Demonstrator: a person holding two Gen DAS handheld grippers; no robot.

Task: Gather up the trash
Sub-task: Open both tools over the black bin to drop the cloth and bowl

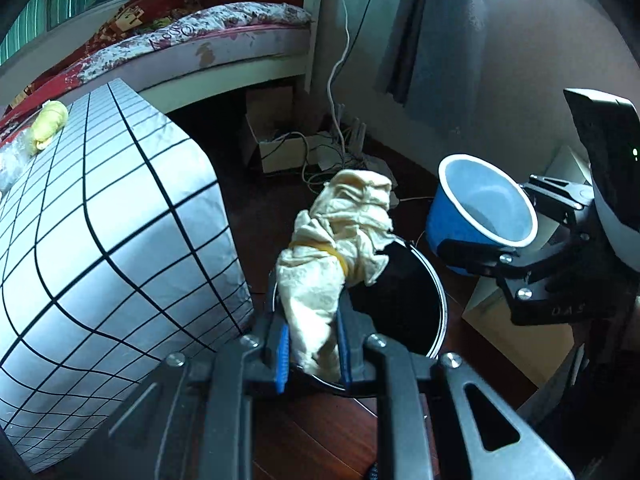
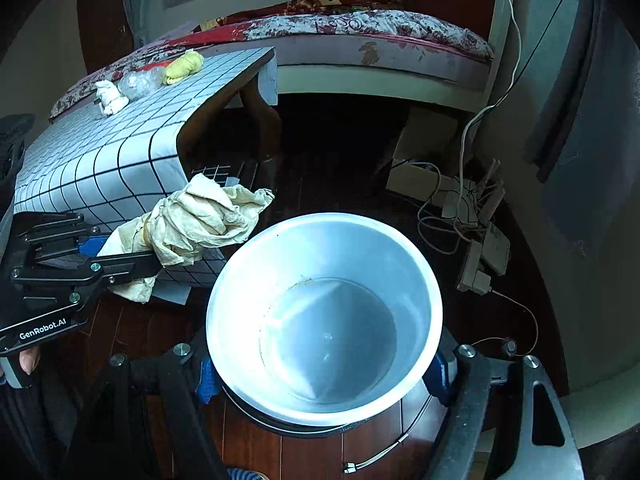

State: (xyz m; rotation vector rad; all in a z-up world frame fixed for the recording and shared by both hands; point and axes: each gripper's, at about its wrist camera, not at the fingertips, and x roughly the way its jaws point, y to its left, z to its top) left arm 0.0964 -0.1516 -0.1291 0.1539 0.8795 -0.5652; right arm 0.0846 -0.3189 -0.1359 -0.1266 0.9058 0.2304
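My left gripper (image 1: 312, 344) is shut on a crumpled cream cloth wad (image 1: 340, 232) tied with a yellow rubber band, held over the black trash bin (image 1: 436, 320) on the floor. The cloth also shows in the right wrist view (image 2: 200, 220). My right gripper (image 2: 320, 376) is shut on a blue paper cup (image 2: 324, 312) with a white inside, held beside the bin; the cup shows in the left wrist view (image 1: 480, 204). On the grid-patterned table (image 2: 100, 152) lie a yellow wad (image 2: 184, 66), a clear plastic piece (image 2: 140, 80) and a white wad (image 2: 110, 98).
A bed (image 2: 360, 36) stands behind the table. Cables, a power strip and adapters (image 2: 472, 216) lie on the wooden floor by the wall. A cardboard box (image 1: 276, 148) sits under the bed. A curtain (image 1: 432, 28) hangs at the right.
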